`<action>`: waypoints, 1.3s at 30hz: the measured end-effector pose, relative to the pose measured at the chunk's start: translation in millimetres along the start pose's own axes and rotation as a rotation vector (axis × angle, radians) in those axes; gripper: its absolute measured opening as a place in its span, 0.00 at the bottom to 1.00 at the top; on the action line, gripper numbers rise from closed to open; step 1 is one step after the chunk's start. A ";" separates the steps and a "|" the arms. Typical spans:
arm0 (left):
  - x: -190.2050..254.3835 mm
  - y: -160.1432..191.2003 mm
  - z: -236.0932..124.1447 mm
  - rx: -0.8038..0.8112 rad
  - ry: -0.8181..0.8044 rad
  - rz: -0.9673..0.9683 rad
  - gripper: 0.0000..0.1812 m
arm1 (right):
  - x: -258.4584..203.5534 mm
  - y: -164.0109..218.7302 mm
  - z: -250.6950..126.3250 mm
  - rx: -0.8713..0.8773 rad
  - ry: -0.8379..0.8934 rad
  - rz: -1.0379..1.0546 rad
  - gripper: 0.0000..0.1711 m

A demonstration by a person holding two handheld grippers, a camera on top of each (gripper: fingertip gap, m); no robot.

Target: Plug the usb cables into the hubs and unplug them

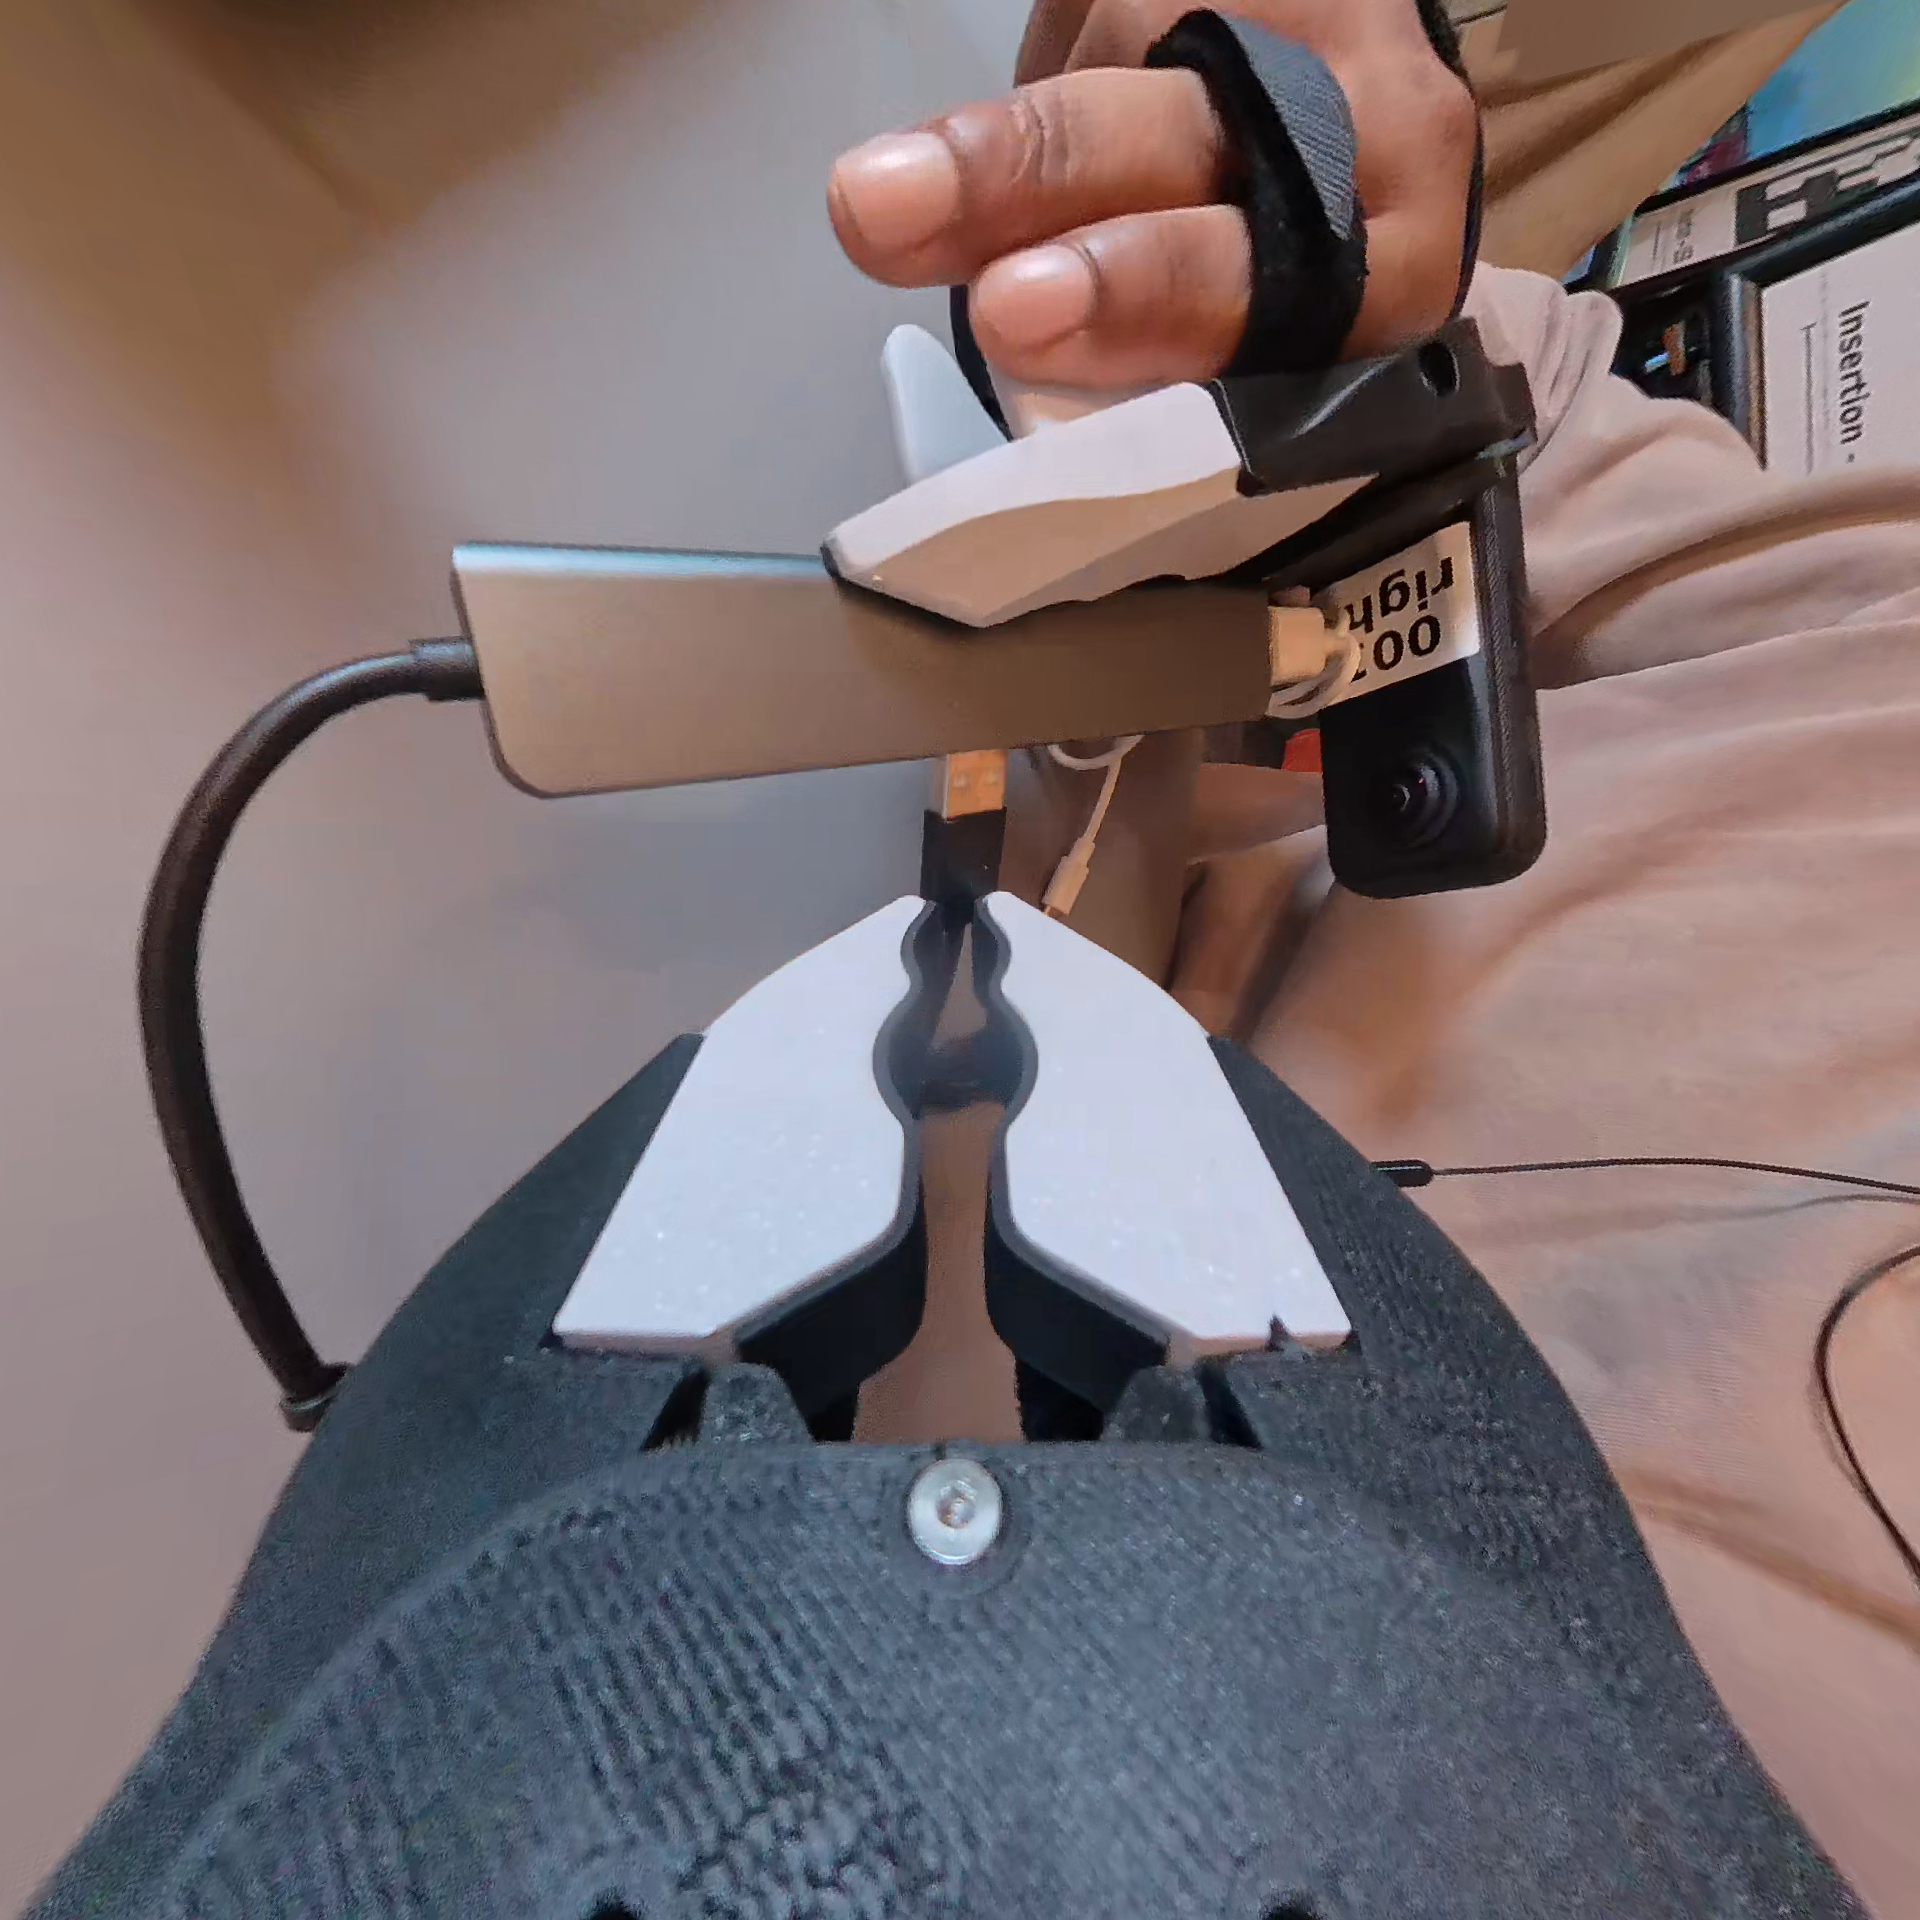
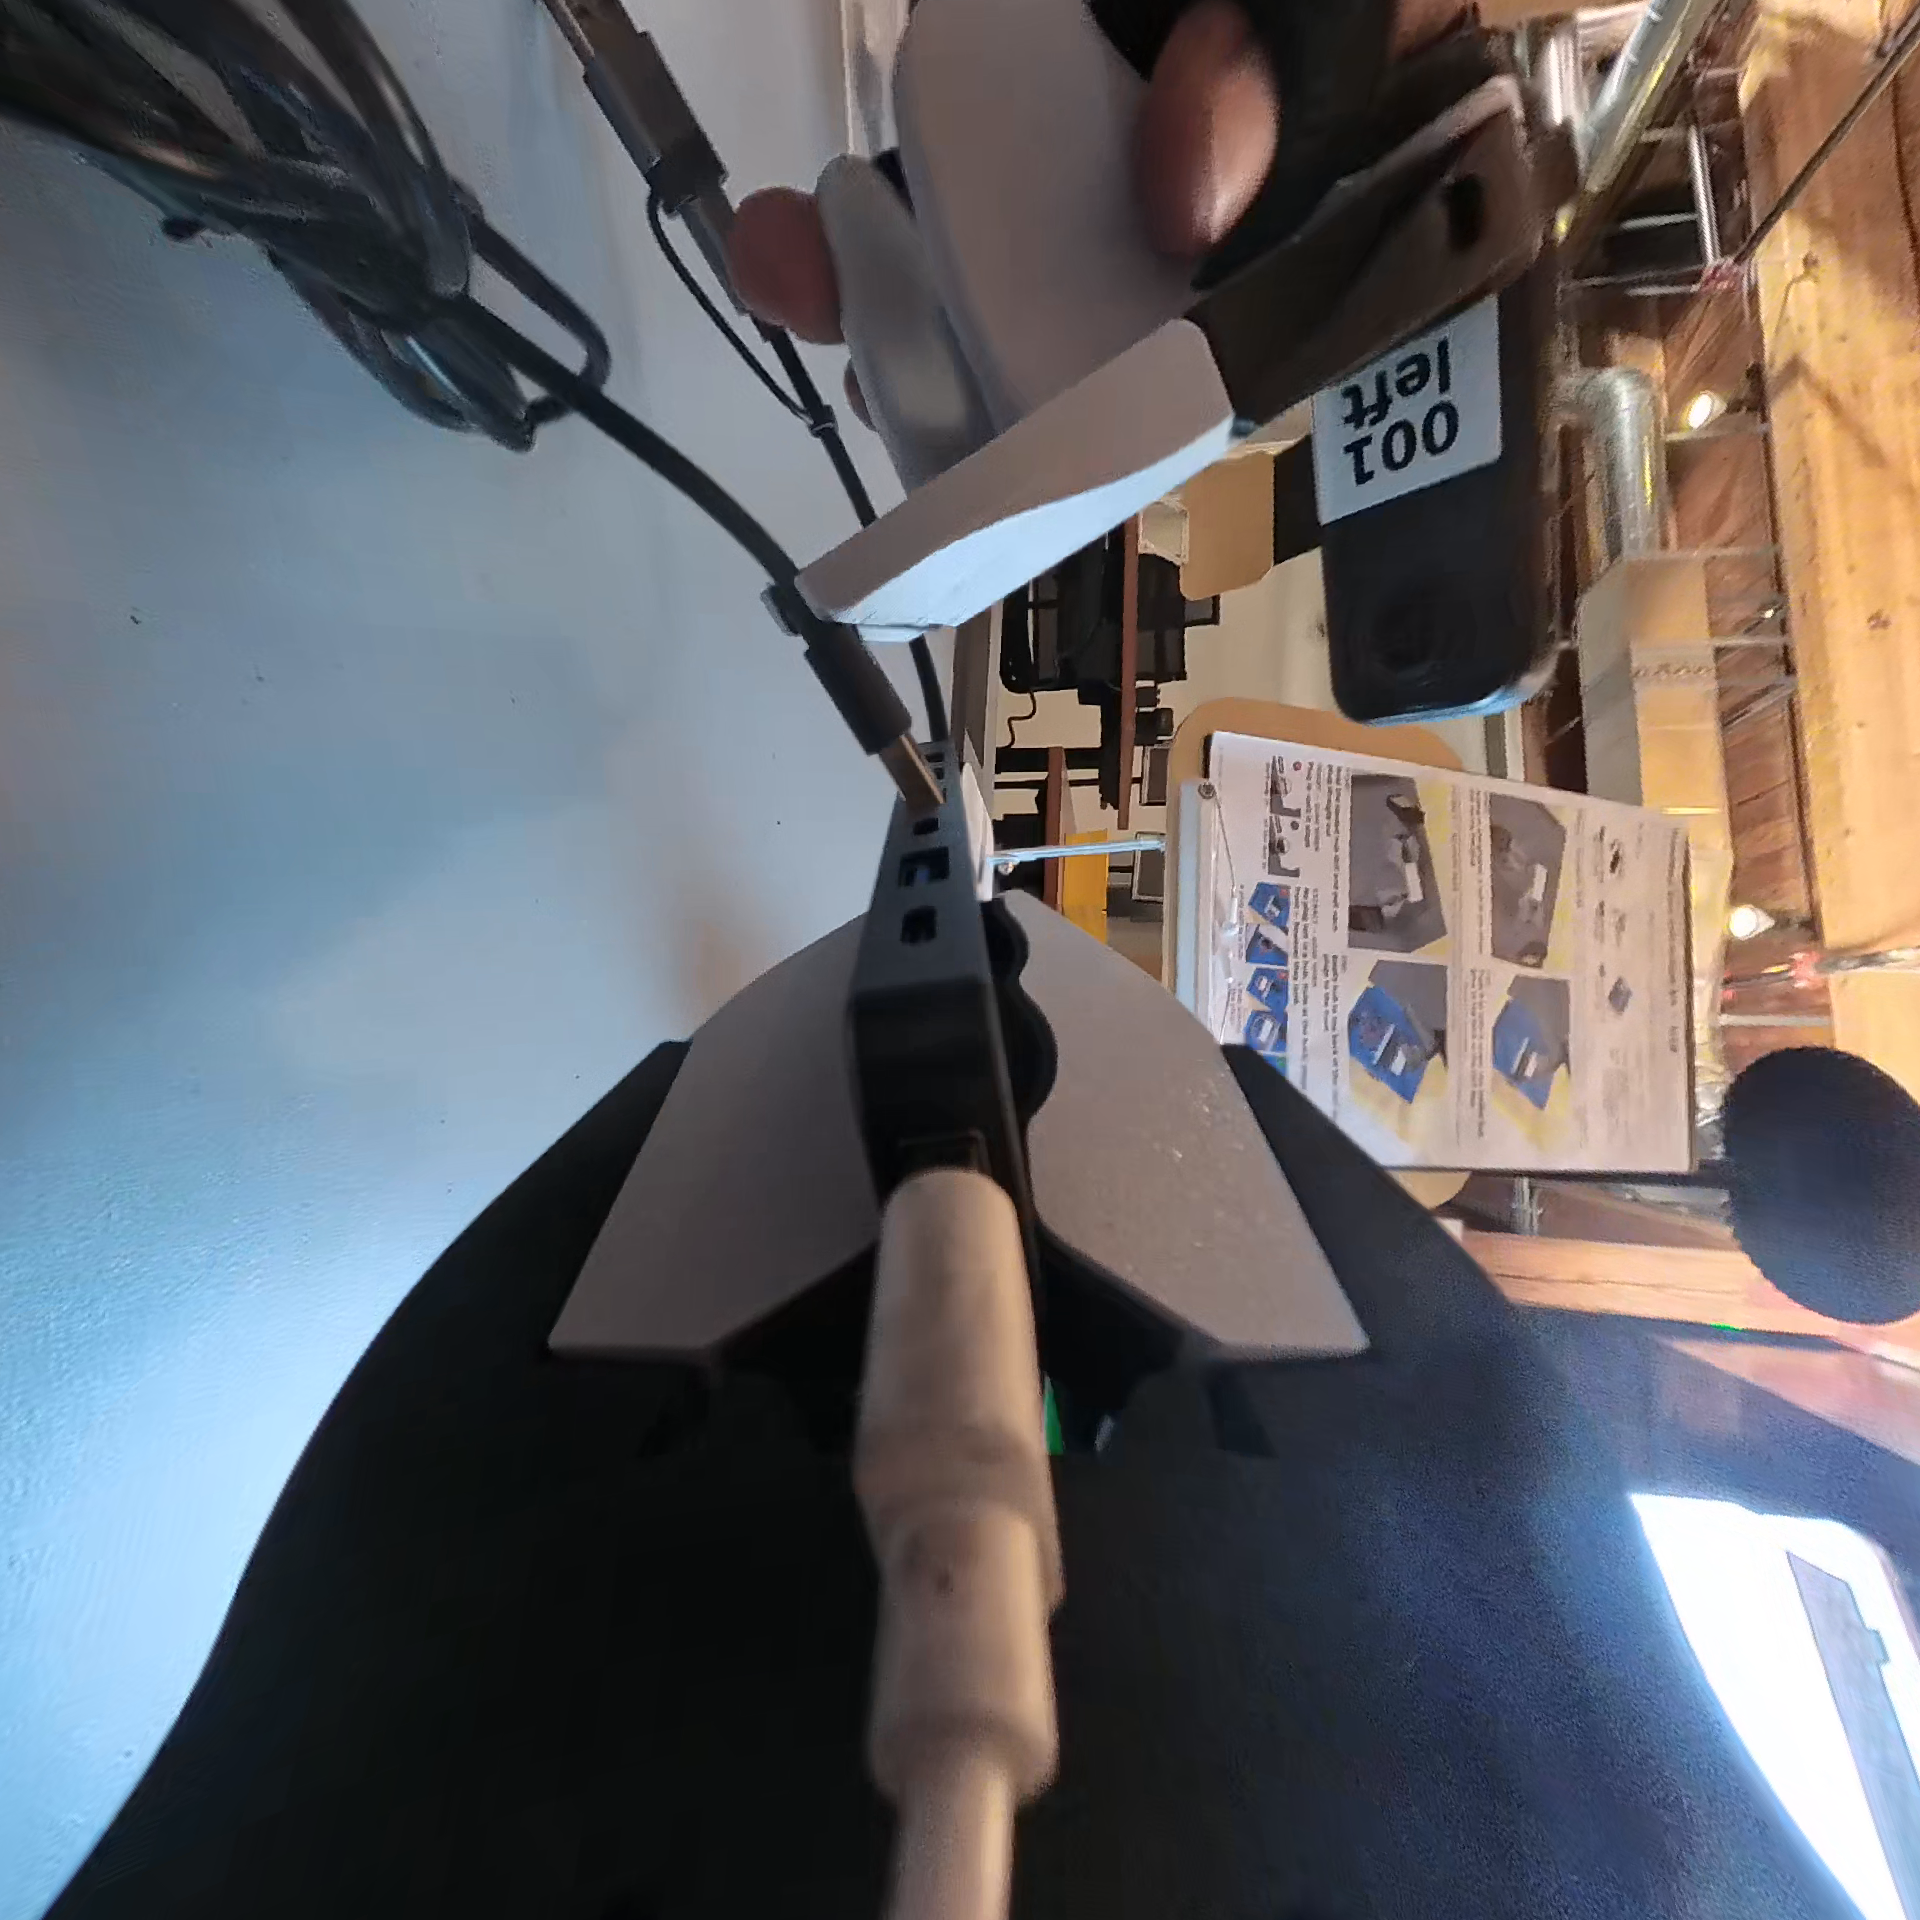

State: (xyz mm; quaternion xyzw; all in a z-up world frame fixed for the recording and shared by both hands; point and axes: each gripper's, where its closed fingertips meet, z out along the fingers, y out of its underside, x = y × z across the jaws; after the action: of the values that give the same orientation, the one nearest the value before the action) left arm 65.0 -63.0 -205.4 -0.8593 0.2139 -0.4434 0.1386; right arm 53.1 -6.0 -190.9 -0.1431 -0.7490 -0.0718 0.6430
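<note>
The left claw (image 1: 958,904) is closed on the black plug (image 1: 961,847) of a cable, whose metal tip meets the edge of the grey hub (image 1: 727,675). The right claw (image 2: 982,925) is clamped on this hub, held in the air above the surface (image 2: 260,831). A white cable (image 2: 956,1455) already sits in the hub's end port. The black plug appears only partly seated; full insertion and all unplugging remain.
</note>
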 end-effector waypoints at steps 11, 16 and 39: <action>10.9 -14.5 -14.9 0.016 0.006 -0.017 0.02 | 7.0 -0.7 3.4 0.036 0.015 -0.031 0.06; 10.5 -12.4 -9.8 0.009 0.003 0.014 0.02 | 4.6 -1.5 -0.3 0.027 0.010 -0.013 0.06; -32.3 -9.9 -173.5 0.926 -0.937 0.752 0.01 | 164.3 145.9 -39.4 -0.397 0.004 0.723 0.07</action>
State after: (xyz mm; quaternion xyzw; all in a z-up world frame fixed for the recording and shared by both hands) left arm -91.8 -46.9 -125.2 -0.6808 0.2033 0.0007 0.7036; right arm 113.2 141.0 -34.0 -0.5182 -0.6207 0.0154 0.5882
